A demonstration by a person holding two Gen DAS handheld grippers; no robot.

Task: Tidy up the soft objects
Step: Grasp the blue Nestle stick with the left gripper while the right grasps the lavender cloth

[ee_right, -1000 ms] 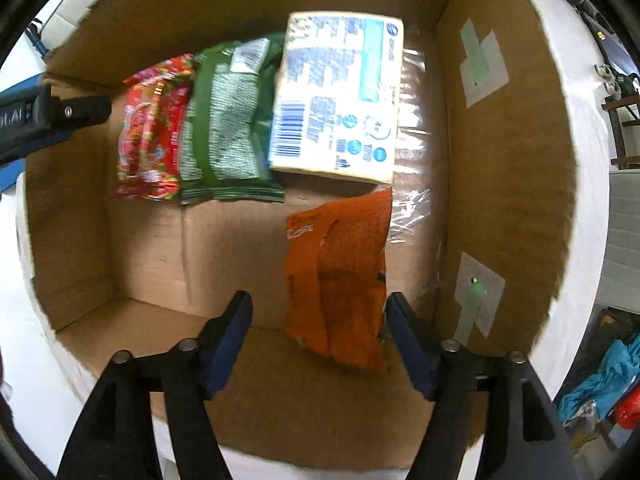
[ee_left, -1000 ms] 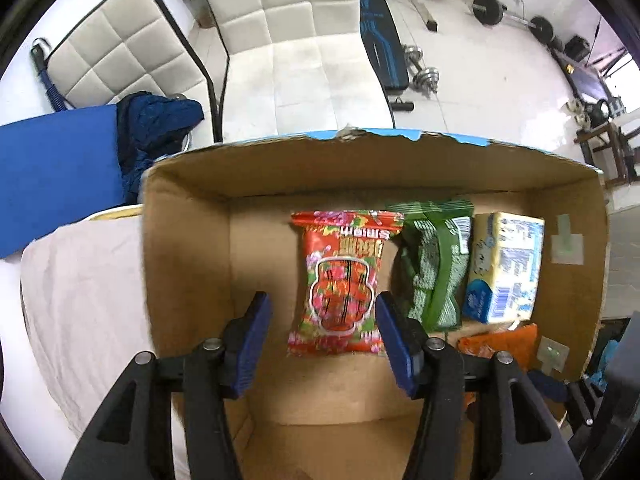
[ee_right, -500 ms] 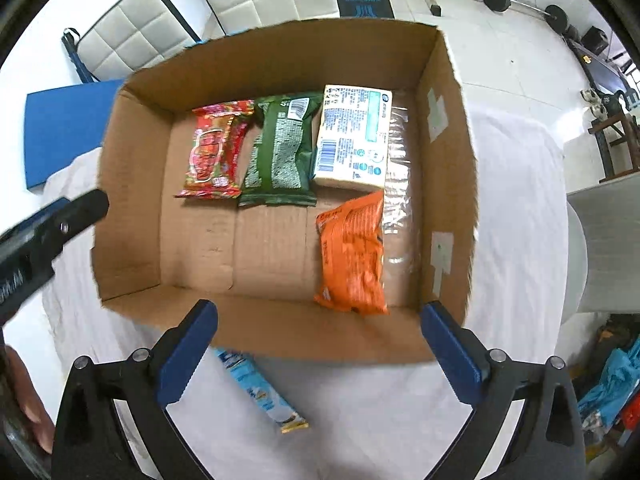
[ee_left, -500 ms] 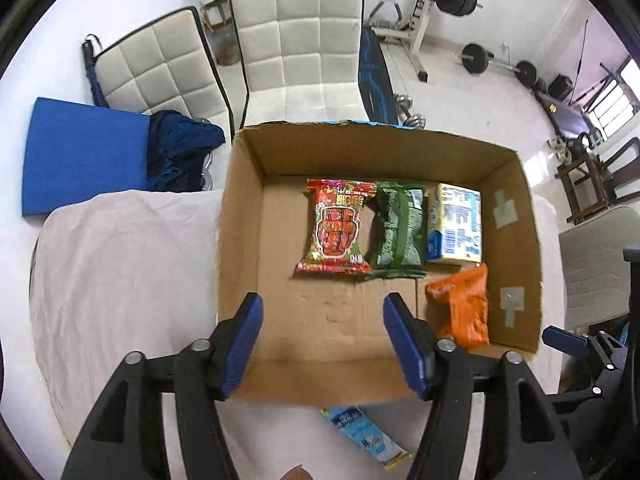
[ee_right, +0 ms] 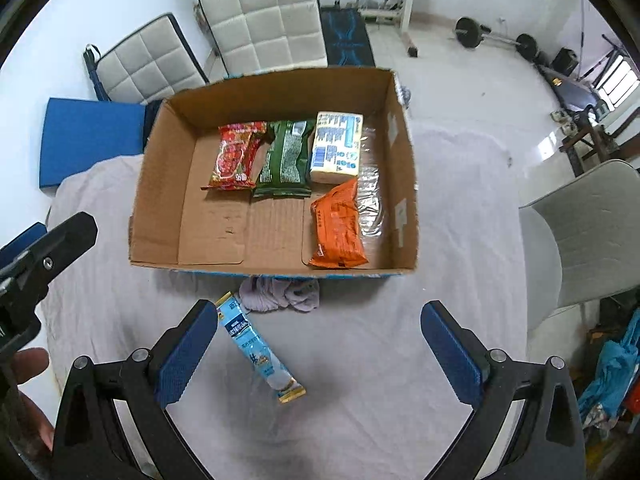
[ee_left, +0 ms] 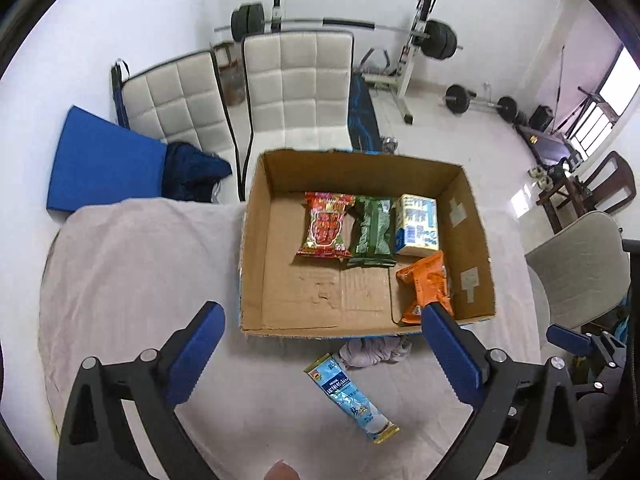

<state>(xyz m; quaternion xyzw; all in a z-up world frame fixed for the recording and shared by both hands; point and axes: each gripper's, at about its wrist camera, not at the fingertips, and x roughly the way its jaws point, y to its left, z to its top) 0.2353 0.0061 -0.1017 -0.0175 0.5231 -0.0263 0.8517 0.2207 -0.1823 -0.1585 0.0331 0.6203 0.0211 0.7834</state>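
So four packets lie in the cardboard box (ee_right: 276, 92); blue sachet (ee_right: 256, 350) remains outside; left gripper (ee_left: 320, 354) opening empty, right gripper (ee_right: 316, 348) spread empty.

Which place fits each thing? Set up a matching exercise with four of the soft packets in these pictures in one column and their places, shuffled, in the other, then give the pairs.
Things:
1. red packet
2. orange packet
3. light blue packet
4. green packet

Places:
A. on the cloth, outside the box
B. in the box, leftmost of the back row
C. in the box, alone near the front wall
D. in the box, middle of the back row

Pairs: 1-B, 2-C, 3-A, 4-D
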